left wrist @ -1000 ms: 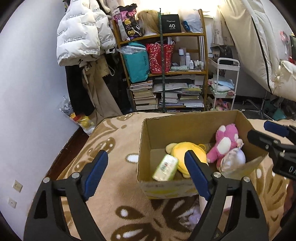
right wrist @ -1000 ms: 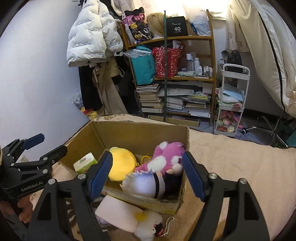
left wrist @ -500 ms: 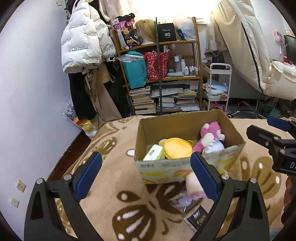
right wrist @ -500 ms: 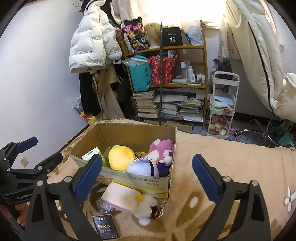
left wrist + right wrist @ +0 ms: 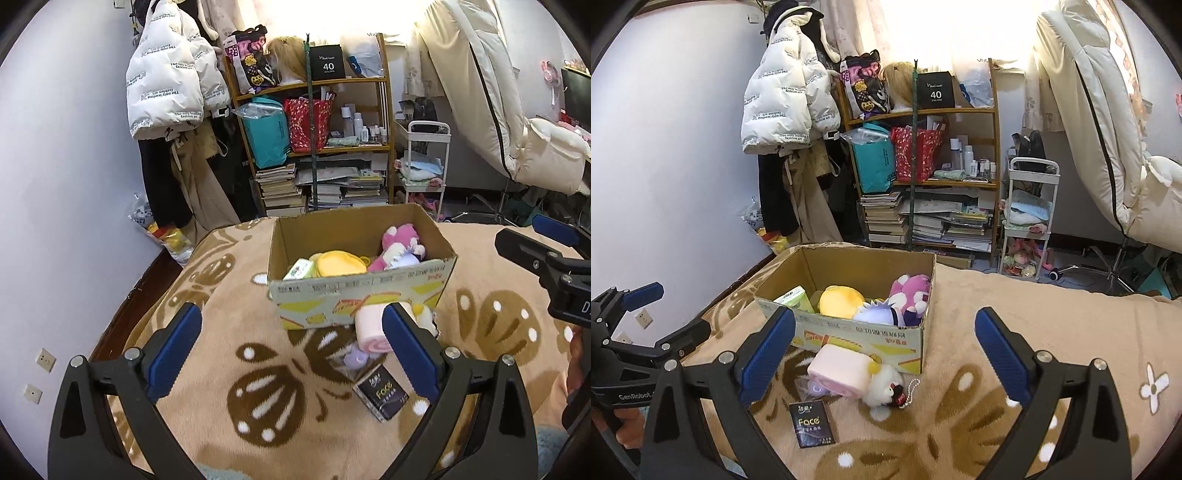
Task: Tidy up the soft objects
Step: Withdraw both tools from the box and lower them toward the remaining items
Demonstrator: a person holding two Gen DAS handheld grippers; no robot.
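Observation:
A cardboard box (image 5: 362, 286) (image 5: 857, 332) stands on the tan blanket. In it lie a yellow plush (image 5: 338, 262) (image 5: 840, 299), a pink plush (image 5: 400, 236) (image 5: 912, 291), a pale-haired doll (image 5: 875, 314) and a green tissue pack (image 5: 299, 267) (image 5: 796, 297). Against its front wall lie a pink roll plush (image 5: 369, 326) (image 5: 838, 367) and a white fluffy keychain toy (image 5: 884, 384). My left gripper (image 5: 290, 317) is open and holds nothing, back from the box. My right gripper (image 5: 884, 317) is also wide open with nothing between its fingers.
A black "Face" packet (image 5: 380, 395) (image 5: 812, 422) and a small purple item in clear wrap (image 5: 354, 360) lie on the blanket (image 5: 221, 332) near me. Beyond the bed stand a cluttered shelf (image 5: 923, 184), hung coats (image 5: 166, 92) and a white trolley (image 5: 1027, 221).
Both grippers have drawn back and upward from the box, and their jaws have widened. The pink roll, the white toy and the black packet have come into view before the box.

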